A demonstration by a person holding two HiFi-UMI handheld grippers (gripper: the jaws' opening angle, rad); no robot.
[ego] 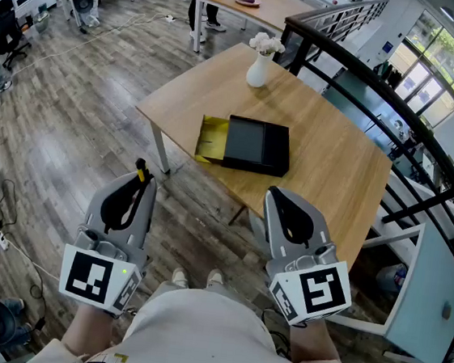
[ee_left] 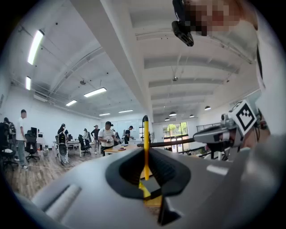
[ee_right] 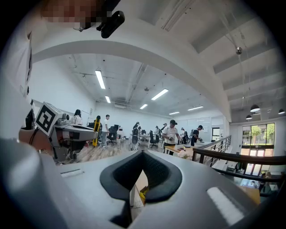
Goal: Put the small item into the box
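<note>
A black box (ego: 255,145) with a yellow flap (ego: 211,138) folded out to its left lies open on the wooden table (ego: 334,172). My left gripper (ego: 139,181) is held over the floor, short of the table's near corner. It is shut on a thin yellow stick with a black tip (ego: 141,173), which stands up between the jaws (ee_left: 145,147). My right gripper (ego: 279,197) hovers at the table's near edge, shut with nothing in it (ee_right: 142,154). A sliver of the yellow flap (ee_right: 142,195) shows below its jaws.
A white vase with flowers (ego: 259,66) stands at the table's far side. A black railing (ego: 369,79) runs along the right, with a drop behind it. Another table (ego: 247,4), office chairs and several people are farther back.
</note>
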